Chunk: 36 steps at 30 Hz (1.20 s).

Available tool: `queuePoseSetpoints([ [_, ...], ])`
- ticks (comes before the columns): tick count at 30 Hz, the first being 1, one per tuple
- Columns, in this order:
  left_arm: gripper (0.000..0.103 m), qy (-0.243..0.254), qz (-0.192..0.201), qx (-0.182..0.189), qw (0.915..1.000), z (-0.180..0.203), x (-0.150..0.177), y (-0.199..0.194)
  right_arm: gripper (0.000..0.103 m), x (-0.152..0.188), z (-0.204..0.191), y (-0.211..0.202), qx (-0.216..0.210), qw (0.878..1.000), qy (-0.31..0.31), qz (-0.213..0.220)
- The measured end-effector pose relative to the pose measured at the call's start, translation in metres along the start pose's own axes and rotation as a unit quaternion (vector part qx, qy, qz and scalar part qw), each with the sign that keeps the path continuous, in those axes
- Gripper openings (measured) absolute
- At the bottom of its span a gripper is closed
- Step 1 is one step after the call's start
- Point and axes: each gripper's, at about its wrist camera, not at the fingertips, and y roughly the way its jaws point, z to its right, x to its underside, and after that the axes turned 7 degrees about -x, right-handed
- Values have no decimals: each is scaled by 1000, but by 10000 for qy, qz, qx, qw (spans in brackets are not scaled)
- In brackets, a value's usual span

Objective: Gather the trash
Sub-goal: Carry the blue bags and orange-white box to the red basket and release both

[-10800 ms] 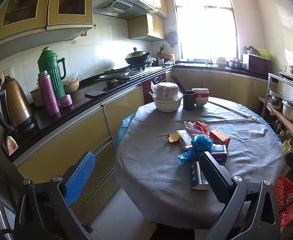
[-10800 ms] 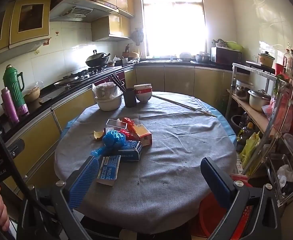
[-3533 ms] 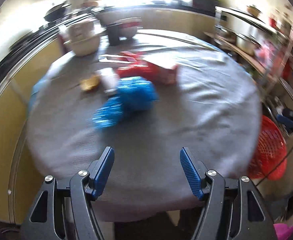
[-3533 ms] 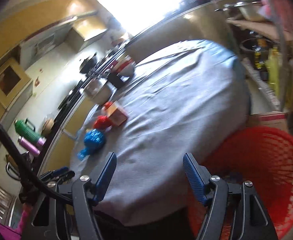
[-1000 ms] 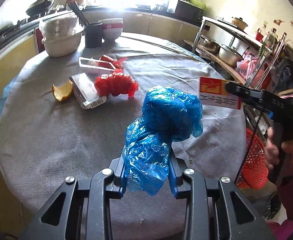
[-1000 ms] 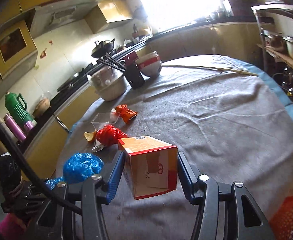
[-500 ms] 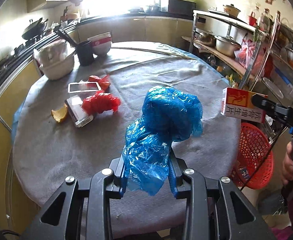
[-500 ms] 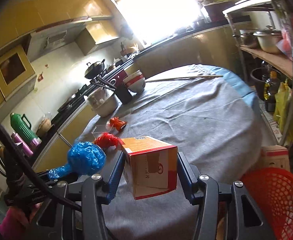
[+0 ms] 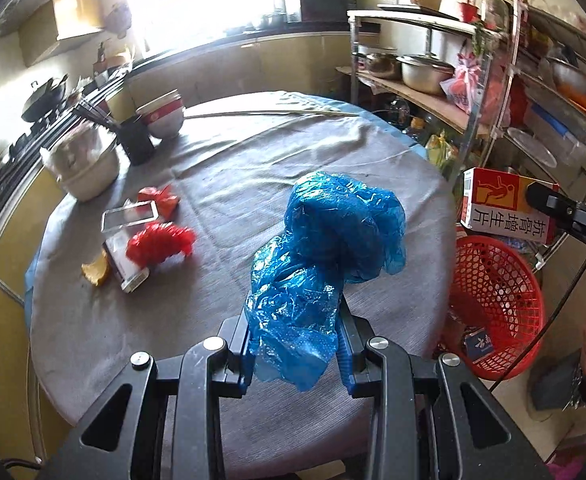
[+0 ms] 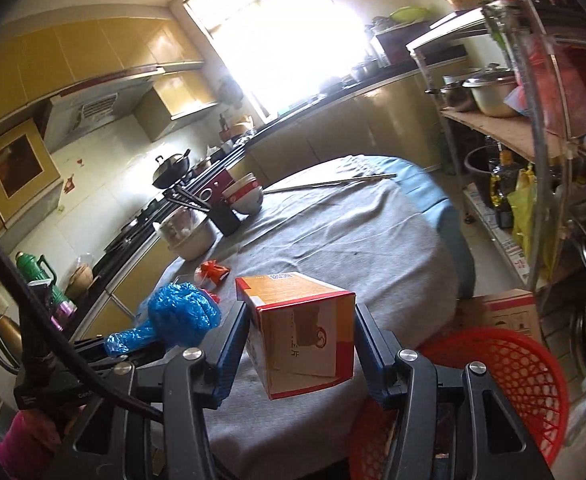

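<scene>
Blue plastic bag (image 9: pixel 325 256): crumpled film, looks very light and soft, slippery; pinched at its lower bunched end by the left gripper (image 9: pixel 298 354), jaws nearly closed on it, bulk flopping above the fingers. Bunched neck is the right hold, loose film would likely slip. Held above the near edge of the table (image 9: pixel 221 184), left of the red basket (image 9: pixel 493 292). Cardboard box (image 10: pixel 299 328): stiff, light, probably empty, squared between the right gripper (image 10: pixel 299 354) pads across its side faces, jaws closed to box width. It hangs just above and left of the basket rim. Both grippers roughly level, pointing across the table. Left on the table, further from the basket: red wrappers (image 9: pixel 157 240), a clear tray (image 9: pixel 129 216), an orange peel (image 9: pixel 95 272).
</scene>
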Motion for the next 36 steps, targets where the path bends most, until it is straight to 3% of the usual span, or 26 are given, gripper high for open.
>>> queuePoseSetpoints([
  [20,35,936,-15,399,9948,89,-15,4,55,19,59,-54,619,9965,540,146],
  [36,35,1923,-678,1150,9722,187,4,37,56,59,139,-86,1445,9787,1460,-36],
])
